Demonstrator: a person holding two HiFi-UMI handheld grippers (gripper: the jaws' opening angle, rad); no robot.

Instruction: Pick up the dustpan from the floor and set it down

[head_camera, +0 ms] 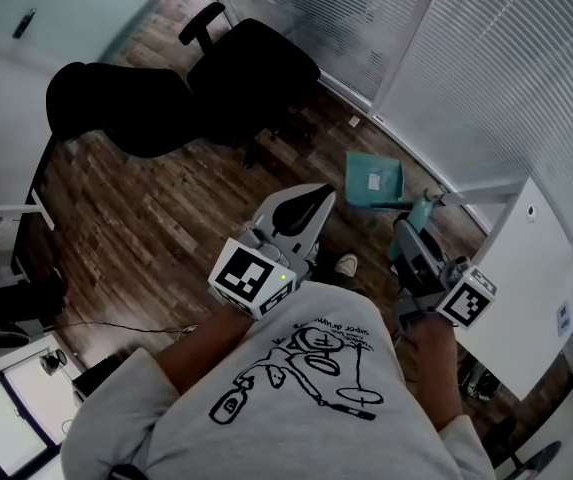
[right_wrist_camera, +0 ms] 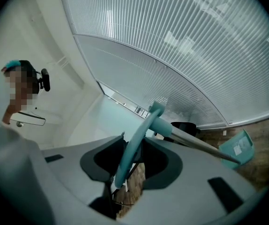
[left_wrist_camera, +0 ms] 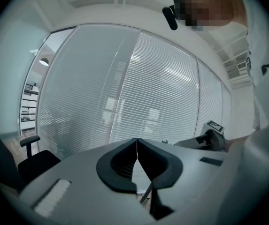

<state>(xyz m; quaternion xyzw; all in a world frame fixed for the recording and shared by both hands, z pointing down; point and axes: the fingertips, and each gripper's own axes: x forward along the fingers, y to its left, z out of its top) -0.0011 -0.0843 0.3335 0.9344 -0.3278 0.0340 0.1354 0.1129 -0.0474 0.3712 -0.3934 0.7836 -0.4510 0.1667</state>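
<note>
The jaws of the left gripper (left_wrist_camera: 137,146) are pressed together, with nothing between them. In the head view this gripper (head_camera: 315,200) sits at the left of the person's chest. It points out over the wooden floor (head_camera: 146,218) with its marker cube at the rear, and a bare forearm (head_camera: 206,340) runs back from it into a grey sleeve.

The jaws of the right gripper (right_wrist_camera: 134,143) are clamped on the teal handle (right_wrist_camera: 130,154) of the one dustpan (right_wrist_camera: 237,147), and the loop of the grip stands upright between the pads. A metal shaft runs from the handle out to the right, to the pan. In the head view the right gripper (head_camera: 412,230) is held about level, and the person's right hand (head_camera: 429,346) grips its back end just behind its marker cube.

The dustpan (head_camera: 373,179) lies ahead of the right gripper, at the floor's edge along the blinds (head_camera: 506,78). A pale label shows inside the pan. Whether the pan touches the floor cannot be told.

Two black office chairs (head_camera: 116,103) (head_camera: 251,68) stand side by side towards the floor's far left. One white surface (head_camera: 521,278) stands at the right, just beside the right gripper.
</note>
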